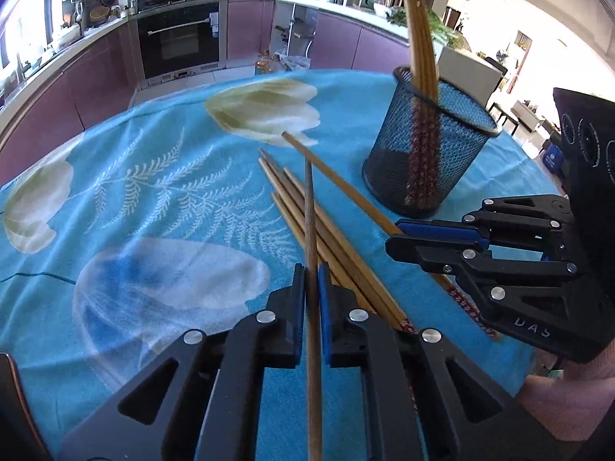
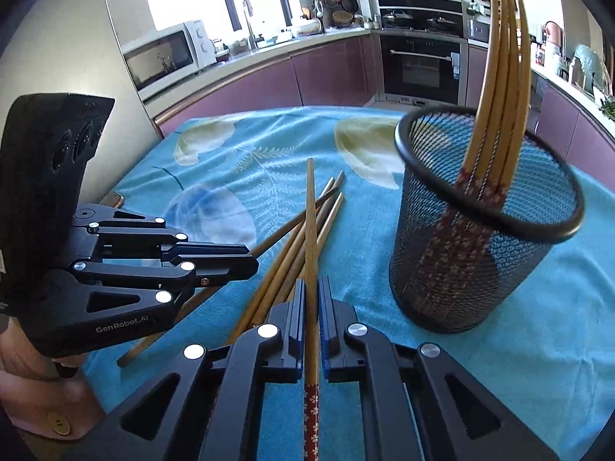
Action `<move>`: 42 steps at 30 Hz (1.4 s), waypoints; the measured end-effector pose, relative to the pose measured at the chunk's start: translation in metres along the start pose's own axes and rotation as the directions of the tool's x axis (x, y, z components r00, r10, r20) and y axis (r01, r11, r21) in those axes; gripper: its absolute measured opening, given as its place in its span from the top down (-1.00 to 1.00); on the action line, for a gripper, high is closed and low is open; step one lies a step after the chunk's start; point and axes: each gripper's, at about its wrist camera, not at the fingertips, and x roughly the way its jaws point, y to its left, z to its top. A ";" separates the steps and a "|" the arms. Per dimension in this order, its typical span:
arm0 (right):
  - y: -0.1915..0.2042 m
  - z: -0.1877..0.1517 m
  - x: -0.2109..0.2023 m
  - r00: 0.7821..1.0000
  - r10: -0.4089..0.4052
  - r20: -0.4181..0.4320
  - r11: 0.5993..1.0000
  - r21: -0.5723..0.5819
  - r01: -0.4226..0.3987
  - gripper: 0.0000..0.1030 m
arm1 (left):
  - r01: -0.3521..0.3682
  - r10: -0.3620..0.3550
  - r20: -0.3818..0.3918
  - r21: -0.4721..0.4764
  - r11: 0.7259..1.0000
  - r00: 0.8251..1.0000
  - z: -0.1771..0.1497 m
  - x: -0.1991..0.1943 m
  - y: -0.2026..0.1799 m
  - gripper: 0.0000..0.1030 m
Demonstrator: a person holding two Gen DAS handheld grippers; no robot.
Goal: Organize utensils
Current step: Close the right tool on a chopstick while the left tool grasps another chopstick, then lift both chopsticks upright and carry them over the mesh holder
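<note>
Both my grippers, left [image 1: 311,280] and right [image 2: 311,292], have jaws clenched on one thin, stiff, light bamboo chopstick [image 1: 310,211] each; slippery, so grip mid-shaft, then black mesh cup [image 2: 480,253].

My left gripper [image 1: 311,280] is closed to a narrow gap, its two blue-padded fingers [image 1: 324,307] parallel and pointing forward, tilted downward. My right gripper [image 2: 312,296] is in the same state: fingers [image 2: 296,319] drawn close together, pointing forward and down. Each gripper clamps a thin stick between its pads. Seen from the left wrist camera, my right gripper [image 1: 396,236] enters from the right side, its fingers pointing leftward. Seen from the right wrist camera, my left gripper [image 2: 251,265] enters from the left side, fingers pointing rightward. My hand [image 2: 27,376] grips the left handle from below.
</note>
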 end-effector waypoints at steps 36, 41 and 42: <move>-0.032 0.050 -0.131 0.935 -0.015 0.355 1.000 0.005 0.014 0.88 | 0.212 -0.222 0.401 0.070 0.975 0.889 0.071 -0.144 -0.021 0.85; -0.034 0.059 -0.139 0.923 -0.023 0.384 1.000 0.002 0.024 0.88 | 0.222 -0.239 0.430 0.092 0.971 0.870 0.095 -0.148 -0.032 0.85; -0.034 0.060 -0.140 0.921 -0.026 0.389 1.000 0.001 0.027 0.88 | 0.220 -0.239 0.434 0.095 0.971 0.869 0.099 -0.148 -0.035 0.85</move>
